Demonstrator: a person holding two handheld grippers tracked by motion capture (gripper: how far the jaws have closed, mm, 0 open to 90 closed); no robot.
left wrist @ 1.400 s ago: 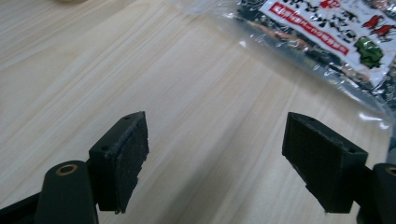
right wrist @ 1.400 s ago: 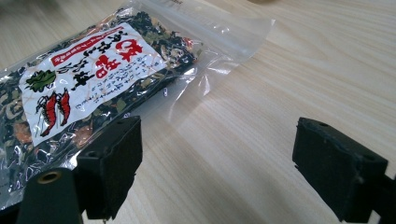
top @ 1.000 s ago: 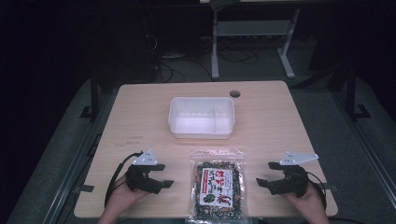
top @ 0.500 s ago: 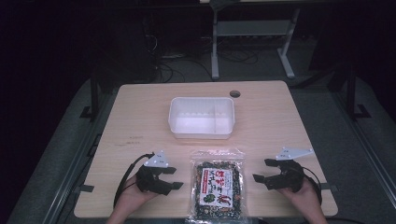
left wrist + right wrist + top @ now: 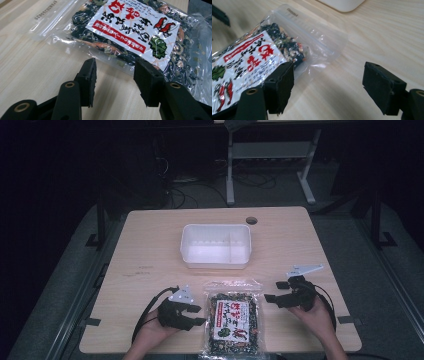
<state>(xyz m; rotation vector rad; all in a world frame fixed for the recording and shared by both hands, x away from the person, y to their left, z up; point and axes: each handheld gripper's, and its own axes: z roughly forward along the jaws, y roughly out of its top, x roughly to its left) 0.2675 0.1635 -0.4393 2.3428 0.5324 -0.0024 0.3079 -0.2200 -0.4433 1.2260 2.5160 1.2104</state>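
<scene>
Wooden table (image 5: 150, 250), both grippers closing in on the packet (image 5: 233, 321): left gripper (image 5: 196, 315) and right gripper (image 5: 274, 291) jaws apart, pickup looks imminent

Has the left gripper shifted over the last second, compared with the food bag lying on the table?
Yes. The left gripper has slid inward toward the food bag, which has stayed put; its open fingers now sit just beside the bag's edge.
</scene>
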